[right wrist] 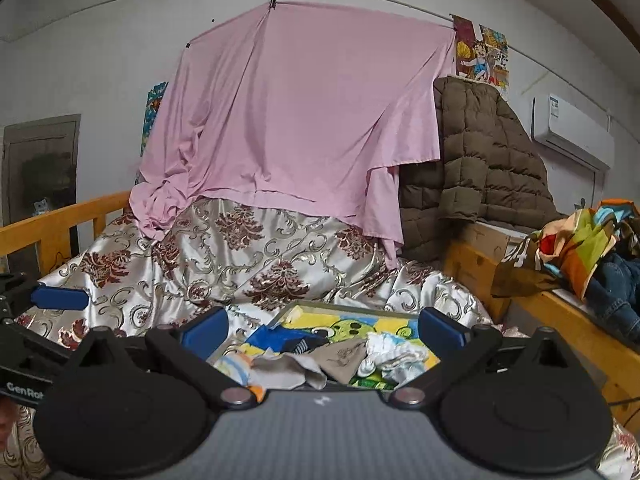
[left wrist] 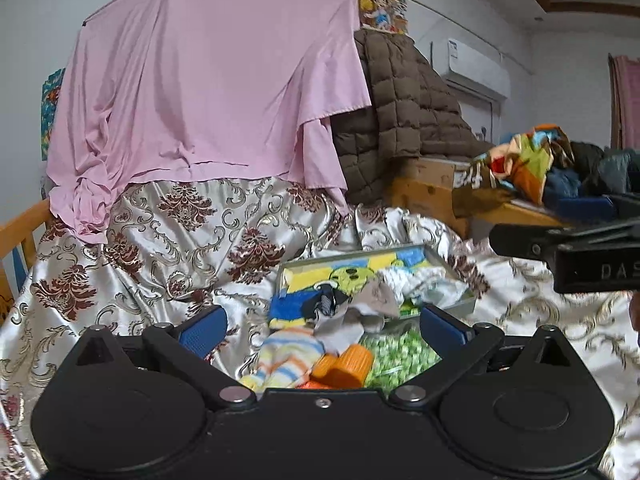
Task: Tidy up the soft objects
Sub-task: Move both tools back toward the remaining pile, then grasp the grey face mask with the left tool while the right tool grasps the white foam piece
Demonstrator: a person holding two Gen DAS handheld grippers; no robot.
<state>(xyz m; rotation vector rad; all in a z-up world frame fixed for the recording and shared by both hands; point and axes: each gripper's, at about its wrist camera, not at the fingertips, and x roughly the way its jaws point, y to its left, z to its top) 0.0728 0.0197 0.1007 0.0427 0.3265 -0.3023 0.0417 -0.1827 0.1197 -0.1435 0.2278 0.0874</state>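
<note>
A grey tray (left wrist: pixel 454 270) lies on the patterned satin bedspread (left wrist: pixel 160 248), lined with a yellow, blue and green cartoon towel (left wrist: pixel 352 276). Small socks and cloths are piled on it: a grey sock (left wrist: pixel 380 300), a white bundle (left wrist: pixel 424 284) and a dark striped sock (left wrist: pixel 326 304). Nearer me lie a pastel striped sock (left wrist: pixel 286 358), an orange item (left wrist: pixel 346 366) and a green patterned cloth (left wrist: pixel 400 354). My left gripper (left wrist: pixel 323 328) hangs open just above this near pile, holding nothing. My right gripper (right wrist: pixel 322 330) is open over the tray (right wrist: pixel 360 307), also holding nothing.
A pink sheet (left wrist: pixel 208 80) and a brown quilted coat (left wrist: pixel 404 108) hang behind the bed. Wooden rails (right wrist: pixel 60 224) edge the bed. A wooden ledge (right wrist: pixel 560 300) on the right carries colourful clothes (right wrist: pixel 580 248). The right gripper's black body (left wrist: pixel 580 256) juts in beside the tray.
</note>
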